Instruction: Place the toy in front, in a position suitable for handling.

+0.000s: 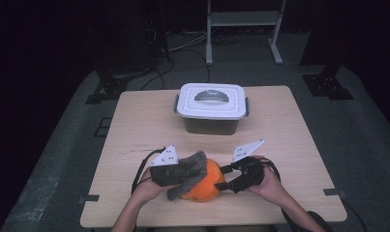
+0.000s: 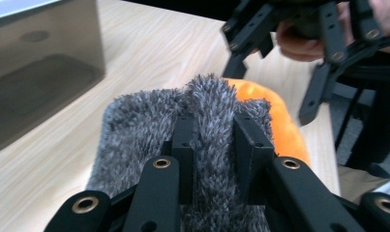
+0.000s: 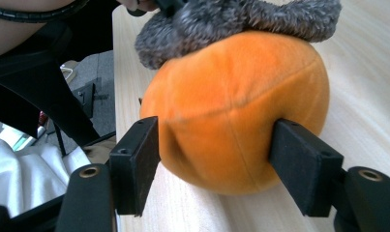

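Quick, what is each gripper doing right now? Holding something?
Left gripper: closed, pinching the fuzzy grey cloth.
Right gripper: its fingers sit on both sides of the orange plush ball; a firm hold cannot be told.
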Action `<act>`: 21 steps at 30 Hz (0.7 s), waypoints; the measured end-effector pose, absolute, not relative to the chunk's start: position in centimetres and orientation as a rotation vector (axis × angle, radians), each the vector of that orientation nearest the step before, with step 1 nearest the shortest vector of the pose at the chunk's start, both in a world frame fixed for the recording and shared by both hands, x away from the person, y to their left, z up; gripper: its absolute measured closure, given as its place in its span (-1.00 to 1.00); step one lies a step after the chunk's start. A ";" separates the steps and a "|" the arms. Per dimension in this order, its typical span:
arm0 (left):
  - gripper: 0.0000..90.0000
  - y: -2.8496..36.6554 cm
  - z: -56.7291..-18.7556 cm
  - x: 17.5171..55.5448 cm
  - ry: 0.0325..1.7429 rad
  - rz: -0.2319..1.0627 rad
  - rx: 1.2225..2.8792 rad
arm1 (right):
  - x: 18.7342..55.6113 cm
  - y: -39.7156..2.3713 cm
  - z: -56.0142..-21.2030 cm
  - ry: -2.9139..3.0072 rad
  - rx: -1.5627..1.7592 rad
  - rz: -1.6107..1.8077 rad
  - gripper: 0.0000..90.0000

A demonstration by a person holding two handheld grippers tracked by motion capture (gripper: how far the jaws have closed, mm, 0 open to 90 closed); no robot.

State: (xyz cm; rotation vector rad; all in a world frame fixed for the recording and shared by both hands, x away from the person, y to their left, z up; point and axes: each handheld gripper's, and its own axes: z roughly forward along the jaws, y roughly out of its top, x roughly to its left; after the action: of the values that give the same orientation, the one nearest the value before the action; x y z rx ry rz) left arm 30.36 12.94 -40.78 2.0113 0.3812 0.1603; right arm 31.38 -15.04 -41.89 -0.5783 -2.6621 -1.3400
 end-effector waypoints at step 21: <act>0.62 13.0 -40.1 30.4 0.394 0.212 2.028 | 30.4 -15.1 -41.3 -2.906 -0.421 -1.375 0.19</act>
State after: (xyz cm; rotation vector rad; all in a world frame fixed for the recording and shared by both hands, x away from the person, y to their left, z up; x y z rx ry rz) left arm 30.44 12.97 -40.08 2.0282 0.3940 0.2123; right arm 30.39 -15.09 -41.28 -0.4206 -2.9064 -1.3748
